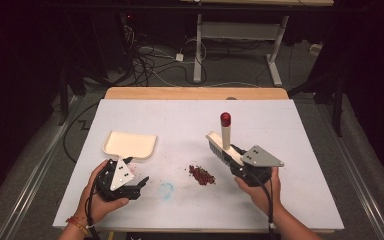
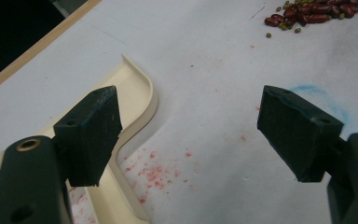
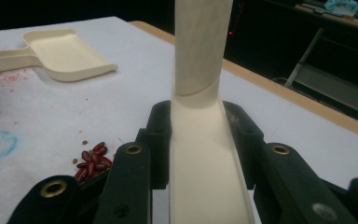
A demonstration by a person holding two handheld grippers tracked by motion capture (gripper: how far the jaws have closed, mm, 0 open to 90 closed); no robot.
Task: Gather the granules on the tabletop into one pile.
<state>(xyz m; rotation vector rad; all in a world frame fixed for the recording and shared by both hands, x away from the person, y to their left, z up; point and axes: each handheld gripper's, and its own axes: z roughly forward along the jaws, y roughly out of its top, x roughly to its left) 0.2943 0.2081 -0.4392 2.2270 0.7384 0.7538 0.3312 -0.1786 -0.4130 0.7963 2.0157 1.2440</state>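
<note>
- The right gripper (image 3: pixel 200 140) pinches the brush (image 1: pixel 223 145) by its flat back, handle rising upright; stiff plastic, light, likely secure.
- Beans (image 1: pixel 202 174) lie mid-table, small and hard (they will probably roll and scatter).
- The left gripper (image 2: pixel 191 135), jaws spread, hovers beside the dustpan (image 1: pixel 129 144); its thin handle looks the best hold.

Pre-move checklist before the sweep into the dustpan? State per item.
1. Brush clamped in right gripper: ok, jaws shut on its cream body.
2. Left gripper holding dustpan: not ok, jaws open, the handle lies by one jaw.
3. Bean pile together: ok, a few strays.
4. Dustpan mouth facing the pile: not ok, it faces away from the person.
5. Bristles down on the table: cannot tell.
</note>
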